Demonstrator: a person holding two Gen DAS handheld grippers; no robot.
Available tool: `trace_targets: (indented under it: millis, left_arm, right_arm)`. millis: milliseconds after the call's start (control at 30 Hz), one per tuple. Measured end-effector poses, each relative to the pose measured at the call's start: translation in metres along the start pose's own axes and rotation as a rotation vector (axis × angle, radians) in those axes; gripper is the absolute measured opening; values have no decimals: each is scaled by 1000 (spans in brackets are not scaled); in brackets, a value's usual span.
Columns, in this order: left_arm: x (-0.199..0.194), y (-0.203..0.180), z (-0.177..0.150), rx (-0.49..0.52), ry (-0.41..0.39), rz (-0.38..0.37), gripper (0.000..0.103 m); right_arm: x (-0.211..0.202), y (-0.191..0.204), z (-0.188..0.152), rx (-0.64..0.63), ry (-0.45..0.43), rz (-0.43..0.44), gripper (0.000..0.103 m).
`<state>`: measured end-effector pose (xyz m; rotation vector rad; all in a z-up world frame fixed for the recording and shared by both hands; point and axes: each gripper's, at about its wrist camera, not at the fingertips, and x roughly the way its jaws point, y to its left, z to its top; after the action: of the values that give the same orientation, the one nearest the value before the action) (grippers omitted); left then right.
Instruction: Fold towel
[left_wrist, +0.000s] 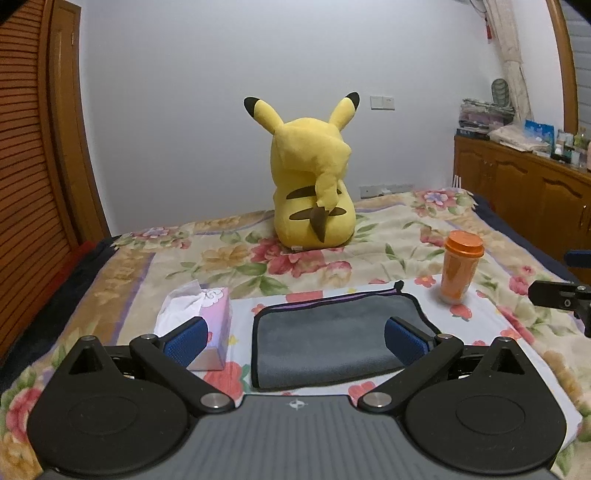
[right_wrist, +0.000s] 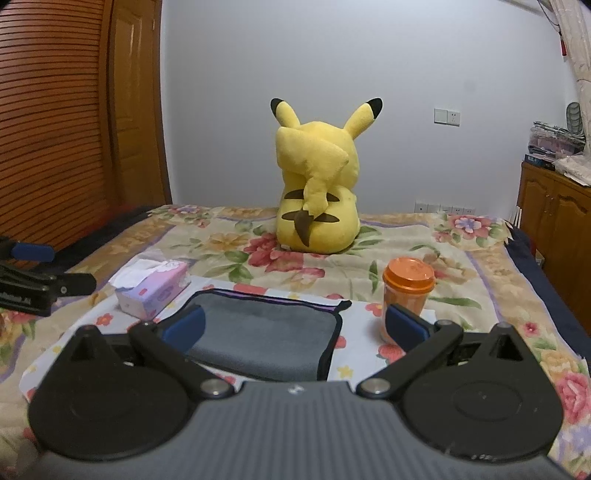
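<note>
A grey towel (left_wrist: 325, 339) with black edging lies folded flat on the floral bedspread, a purple strip showing along its far edge. It also shows in the right wrist view (right_wrist: 266, 336). My left gripper (left_wrist: 295, 341) is open and empty, held above the towel's near part with its blue pads apart. My right gripper (right_wrist: 295, 326) is open and empty, over the towel's right side, its right pad in front of the orange cup. Each gripper shows at the edge of the other's view.
A pink tissue box (left_wrist: 207, 325) sits left of the towel. An orange lidded cup (left_wrist: 460, 269) stands to its right, also in the right wrist view (right_wrist: 406, 291). A yellow plush toy (left_wrist: 314, 177) sits farther back. A wooden cabinet (left_wrist: 524, 192) stands right of the bed.
</note>
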<state>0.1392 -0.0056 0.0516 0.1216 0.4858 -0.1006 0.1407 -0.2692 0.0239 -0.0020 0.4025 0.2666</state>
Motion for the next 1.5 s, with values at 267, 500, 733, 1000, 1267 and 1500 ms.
trace_targets:
  millis: [267, 500, 733, 1000, 1267, 1500]
  left_arm:
    - [-16, -5, -19, -35, 13, -19, 103]
    - [-28, -9, -36, -33, 20, -12, 103]
    - [-43, -13, -45, -36, 19, -22, 103]
    - [-55, -25, -64, -11, 33, -29, 103]
    - [-64, -29, -83, -12, 52, -37, 103]
    - [-67, -29, -95, -24, 67, -32, 103]
  right_arm:
    - [-17, 7, -15, 22, 4, -4, 103]
    - [-29, 10, -26, 49, 8, -5, 103]
    - [-41, 13, -33, 54, 4, -8, 103]
    - [-52, 20, -51, 62, 21, -10, 103]
    - [-61, 26, -59, 50, 30, -10, 103]
    - [-66, 32, -67, 51, 39, -12, 103]
